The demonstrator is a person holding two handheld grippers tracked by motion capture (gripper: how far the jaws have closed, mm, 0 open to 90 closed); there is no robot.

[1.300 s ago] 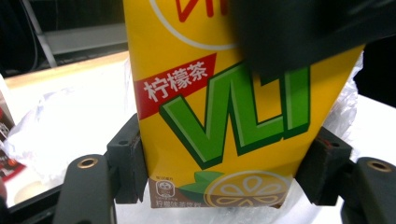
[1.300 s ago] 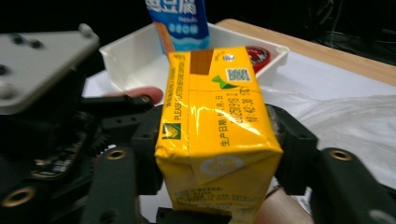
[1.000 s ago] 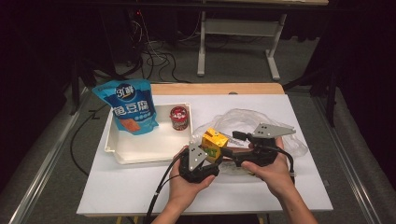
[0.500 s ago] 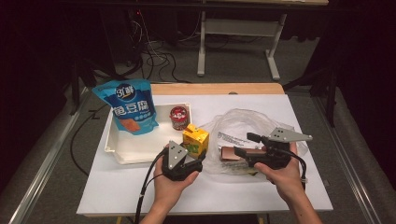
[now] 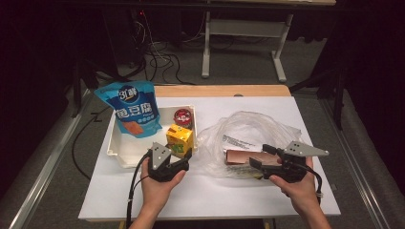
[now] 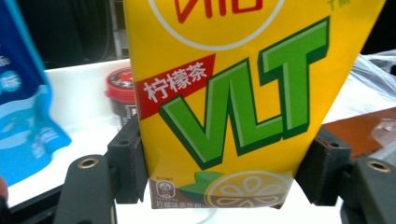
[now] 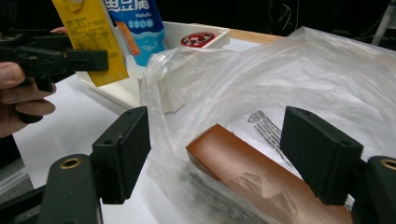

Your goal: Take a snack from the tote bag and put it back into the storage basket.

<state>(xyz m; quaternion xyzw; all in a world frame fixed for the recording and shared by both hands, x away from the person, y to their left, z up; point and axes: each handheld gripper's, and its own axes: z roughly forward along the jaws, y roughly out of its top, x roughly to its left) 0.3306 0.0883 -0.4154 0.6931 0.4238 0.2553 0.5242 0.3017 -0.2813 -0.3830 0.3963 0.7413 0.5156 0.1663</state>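
Note:
A yellow lemon tea carton (image 5: 180, 140) stands upright between the pads of my left gripper (image 5: 185, 155), which is shut on its lower sides (image 6: 224, 116). It hangs by the near right corner of the white tray (image 5: 119, 153). My right gripper (image 5: 258, 156) is open at the near edge of a clear plastic bag (image 5: 248, 126). A brown box (image 7: 247, 172) lies inside the bag between the wide jaws, and the pads (image 7: 126, 149) do not press on it.
A blue snack pouch (image 5: 133, 109) leans in the tray's far left. A red-lidded can (image 5: 183, 117) stands at its far right corner. The white table (image 5: 215, 200) has bare room along the near edge.
My left gripper has carried the carton leftward from the bag to the tray's corner. My right gripper has moved right and toward me, down to the bag's near edge.

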